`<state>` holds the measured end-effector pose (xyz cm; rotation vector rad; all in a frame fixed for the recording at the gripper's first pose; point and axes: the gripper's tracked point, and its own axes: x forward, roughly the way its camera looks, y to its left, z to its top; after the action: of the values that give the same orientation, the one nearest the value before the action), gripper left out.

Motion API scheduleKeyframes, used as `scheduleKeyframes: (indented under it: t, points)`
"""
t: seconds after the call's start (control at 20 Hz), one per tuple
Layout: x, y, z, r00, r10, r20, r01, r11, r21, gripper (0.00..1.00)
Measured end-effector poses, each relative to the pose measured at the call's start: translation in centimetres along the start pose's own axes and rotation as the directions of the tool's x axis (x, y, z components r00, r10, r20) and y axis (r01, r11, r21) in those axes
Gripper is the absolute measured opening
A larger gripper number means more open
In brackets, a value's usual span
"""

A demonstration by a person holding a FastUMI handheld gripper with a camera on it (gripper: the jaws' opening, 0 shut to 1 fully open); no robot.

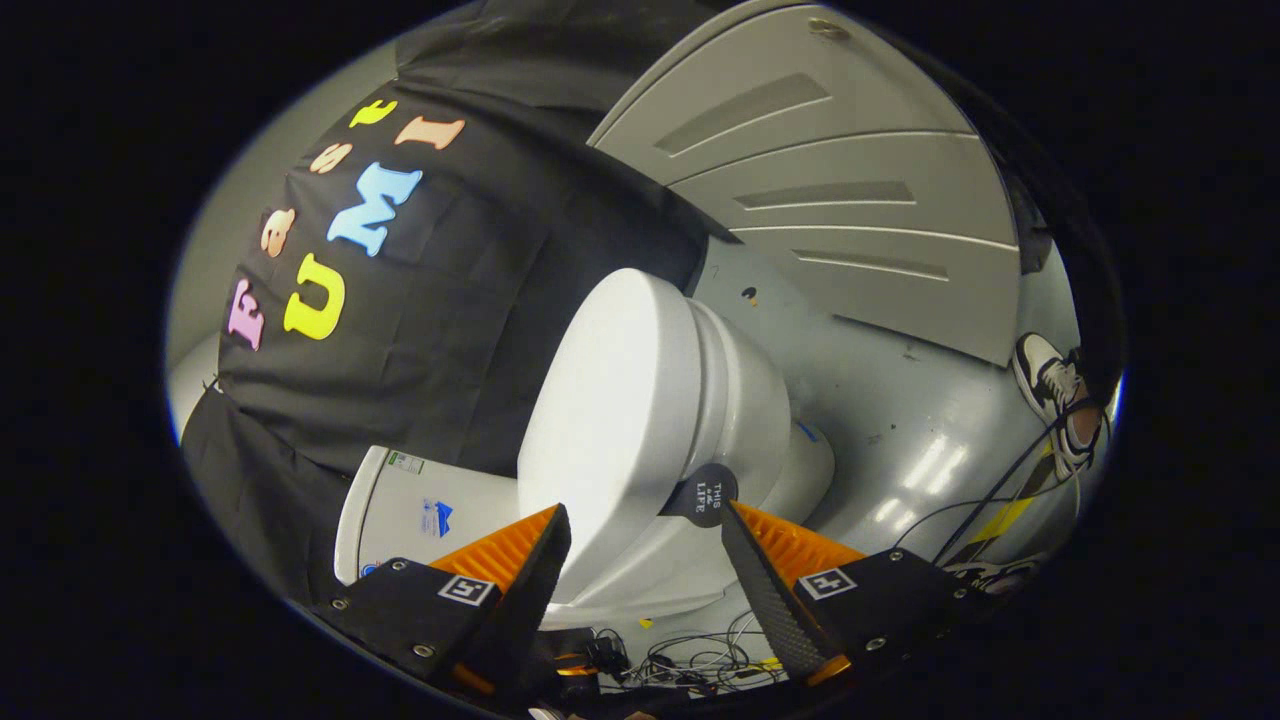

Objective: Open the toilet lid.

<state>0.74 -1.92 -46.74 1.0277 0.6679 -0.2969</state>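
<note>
The white toilet stands just ahead of my fingers, seen tilted. Its lid [610, 400] lies down flat on the seat and bowl [750, 390]. A small black tab [705, 493] sticks out from the lid's rim, right at the tip of my right finger [760, 570]. My gripper [645, 512] is open, its orange-and-black fingers spread wide, with the lid's near edge in the gap between them. My left finger [530, 560] sits in front of the lid's top face. I cannot tell whether either finger touches the lid. The tank [420, 510] shows beyond the left finger.
A grey floor [900, 400] runs beside the bowl, with a grey panelled door [820, 180] beyond it. A person's sneaker [1050, 385] stands on the floor to the right. Loose cables [690, 655] lie below the fingers. Black cloth hangs behind the toilet.
</note>
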Motion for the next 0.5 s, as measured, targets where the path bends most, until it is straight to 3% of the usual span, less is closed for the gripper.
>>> scheduleKeyframes:
  t: [0.35, 0.5]
  points:
    - [3.0, -1.2, -0.7, 1.000, 0.028, -0.010, -0.027, 0.993, 0.118, 0.94]
    - [3.9, -1.6, -0.7, 0.997, 0.074, -0.005, -0.072, 0.985, 0.159, 0.89]
